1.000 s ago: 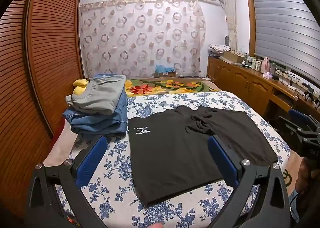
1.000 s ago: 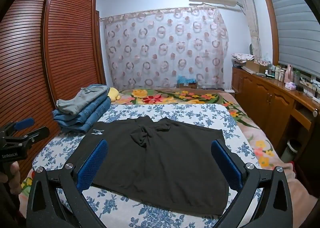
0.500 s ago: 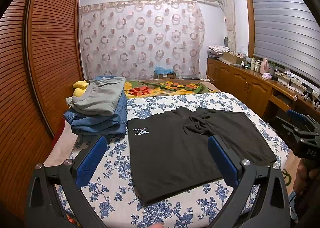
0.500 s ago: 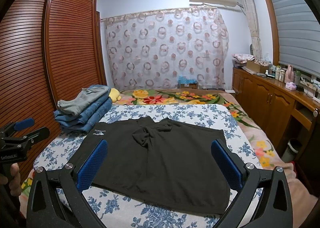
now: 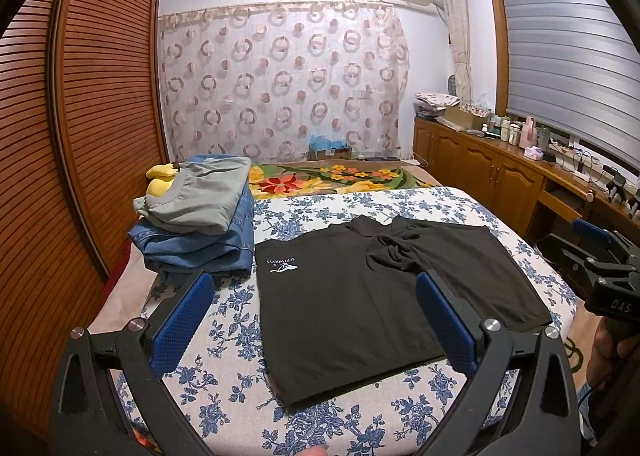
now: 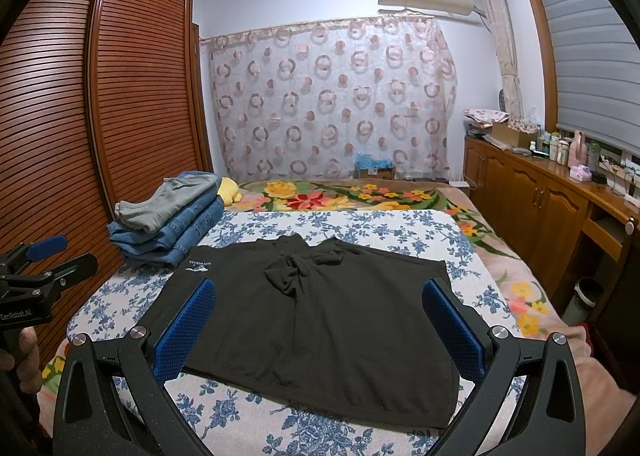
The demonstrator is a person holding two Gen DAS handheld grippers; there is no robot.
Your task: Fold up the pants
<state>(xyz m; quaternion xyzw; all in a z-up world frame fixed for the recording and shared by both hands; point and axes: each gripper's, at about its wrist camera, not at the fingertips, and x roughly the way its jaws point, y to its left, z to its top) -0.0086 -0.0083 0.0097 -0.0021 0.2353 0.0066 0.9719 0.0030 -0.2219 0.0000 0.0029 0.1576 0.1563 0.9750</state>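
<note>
Black pants (image 5: pixel 384 296) lie spread flat on the bed (image 5: pixel 224 360), which is covered by a white sheet with a blue floral print; the waistband edge faces the camera side and the two legs extend toward the far end, with a bunched fold of fabric near the middle of the far edge. A small white logo (image 5: pixel 282 264) sits on the pants at the corner nearest the stacked clothing. Left gripper (image 5: pixel 316 324) is held above the near edge of the bed with its blue-padded fingers (image 5: pixel 180 324) spread wide apart, holding nothing. Right gripper (image 6: pixel 320 332) is likewise held above the near edge, its blue pads (image 6: pixel 452 328) wide apart and clear of the fabric. In the right wrist view, the left gripper appears at the left border, apart from the pants. A stack of folded jeans (image 5: pixel 200 244) with a grey garment (image 5: pixel 200 196) on top rests on the bed just beside the pants, on the wardrobe (image 5: pixel 80 116) side. A yellow plush toy (image 6: pixel 230 190) lies behind the stack.
</note>
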